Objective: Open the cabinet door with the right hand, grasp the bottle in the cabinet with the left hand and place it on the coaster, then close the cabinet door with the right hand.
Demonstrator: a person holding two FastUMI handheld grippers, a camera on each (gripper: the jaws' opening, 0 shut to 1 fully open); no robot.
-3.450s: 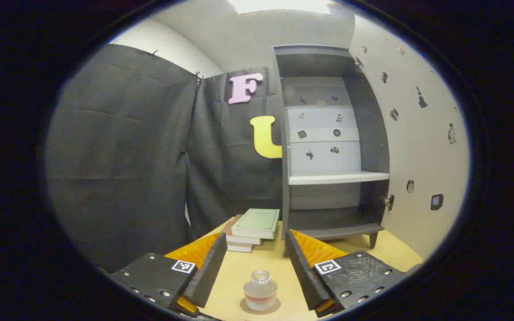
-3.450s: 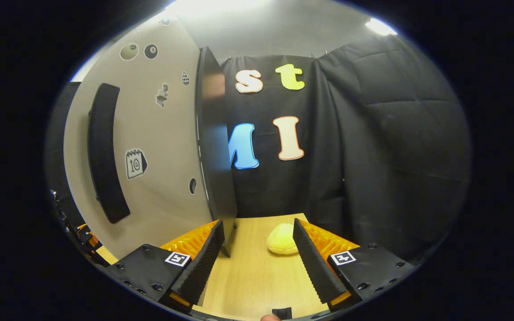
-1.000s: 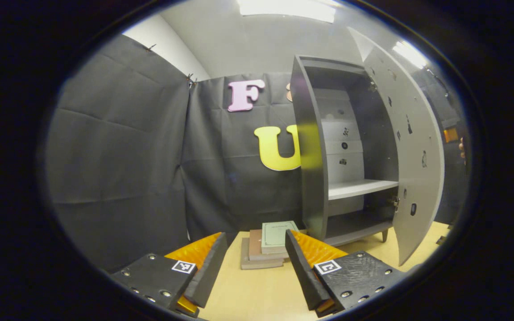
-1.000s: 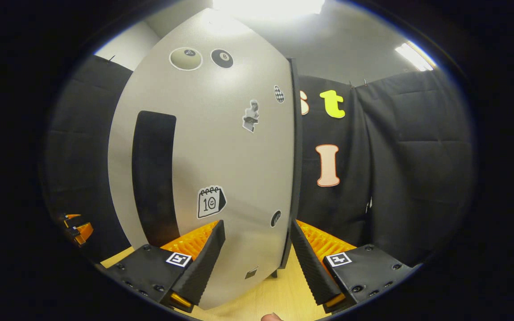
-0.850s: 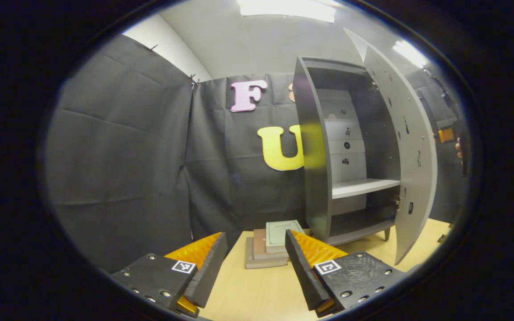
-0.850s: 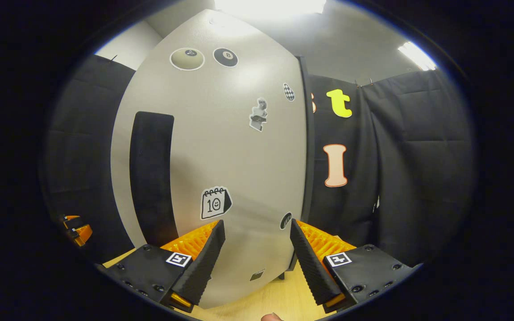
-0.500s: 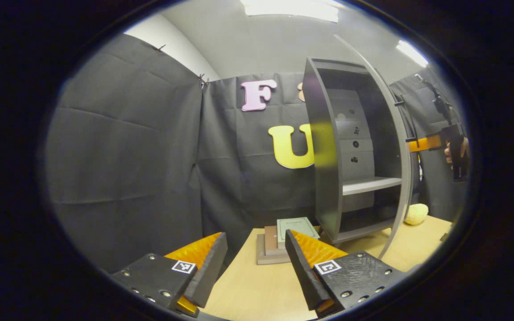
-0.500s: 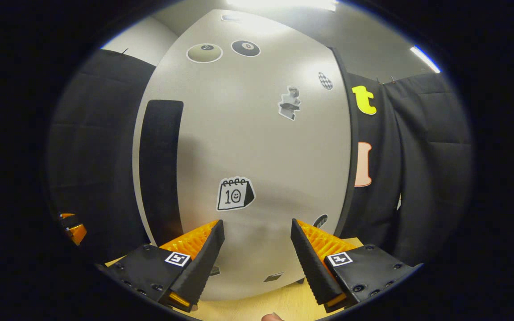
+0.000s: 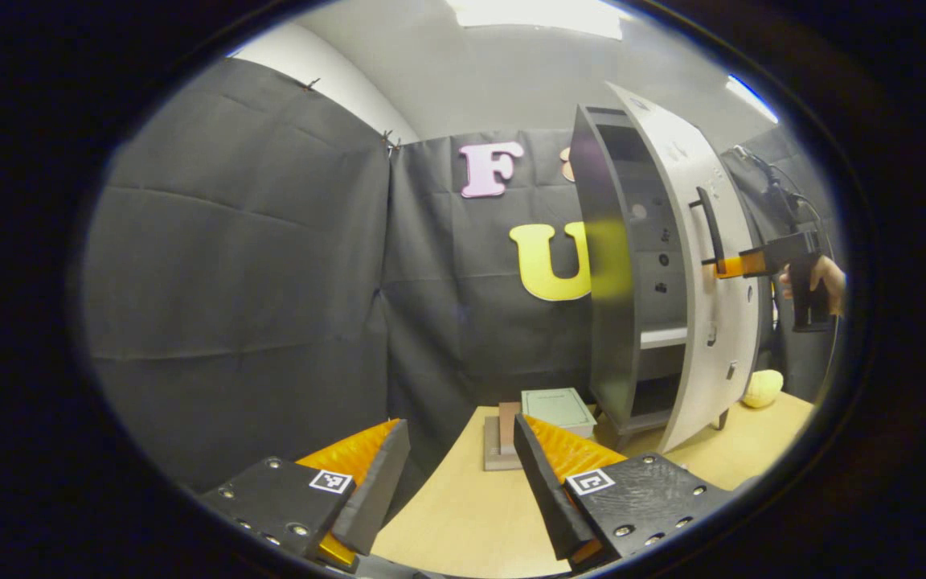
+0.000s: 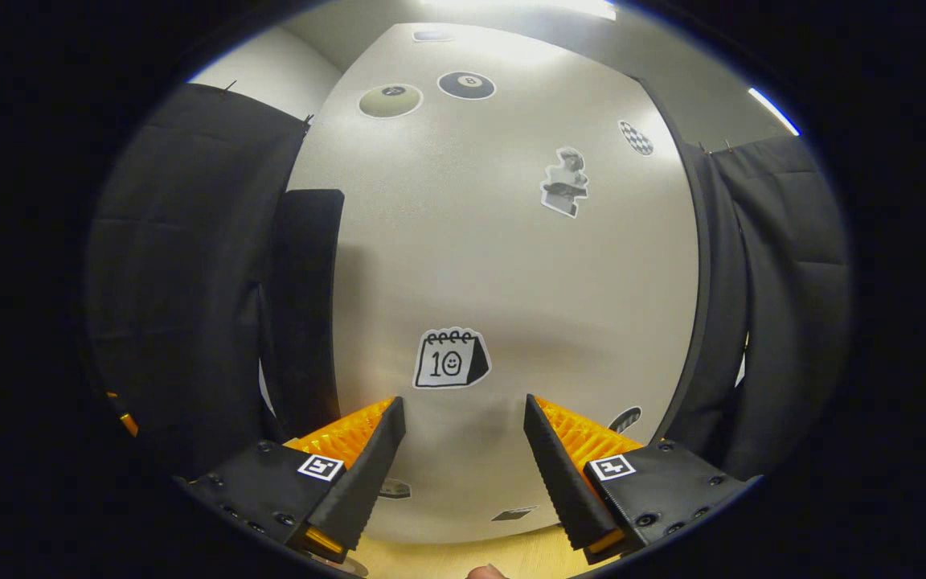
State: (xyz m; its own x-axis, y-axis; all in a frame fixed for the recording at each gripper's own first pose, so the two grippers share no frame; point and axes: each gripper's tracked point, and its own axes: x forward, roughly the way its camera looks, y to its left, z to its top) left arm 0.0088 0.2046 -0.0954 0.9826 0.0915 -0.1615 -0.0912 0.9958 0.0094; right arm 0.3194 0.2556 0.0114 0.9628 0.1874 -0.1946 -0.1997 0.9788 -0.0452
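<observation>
The grey cabinet (image 9: pixel 608 273) stands at the right of the left gripper view, its pale door (image 9: pixel 708 265) swung almost onto the frame, with a narrow gap showing the shelf (image 9: pixel 662 336). My right gripper (image 9: pixel 722 266), held by a hand (image 9: pixel 821 277), has its tips against the door's outer face beside the black handle (image 9: pixel 709 221). In the right gripper view, the door (image 10: pixel 511 265) with its stickers is close ahead, its handle (image 10: pixel 306 314) to the left. My right gripper (image 10: pixel 463 402) is open against the door. My left gripper (image 9: pixel 460 425) is open and empty over the table.
A stack of books (image 9: pixel 547 410) lies on the wooden table (image 9: pixel 463 515) left of the cabinet's foot. A yellow rounded object (image 9: pixel 762 388) sits on the table behind the door's edge. Black cloth walls close off the left and back.
The door has swung from wide open to nearly closed, with my right gripper following against its outer face. My left gripper has drawn back and turned; the bottle has left its view.
</observation>
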